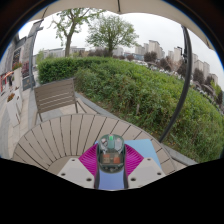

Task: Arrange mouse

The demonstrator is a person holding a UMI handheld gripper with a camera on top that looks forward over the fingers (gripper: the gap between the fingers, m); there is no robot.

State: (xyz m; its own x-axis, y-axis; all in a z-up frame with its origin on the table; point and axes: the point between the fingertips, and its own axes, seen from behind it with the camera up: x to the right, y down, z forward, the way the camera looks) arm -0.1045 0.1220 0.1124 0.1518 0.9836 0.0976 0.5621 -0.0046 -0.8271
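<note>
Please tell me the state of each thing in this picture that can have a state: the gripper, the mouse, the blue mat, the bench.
gripper: closed on the mouse, a pink pad at each side of it.
mouse: held between the fingers, above the blue mat; whether it touches the mat I cannot tell.
blue mat: lying flat on the wooden table, partly hidden by the fingers.
bench: standing upright, unoccupied.
</note>
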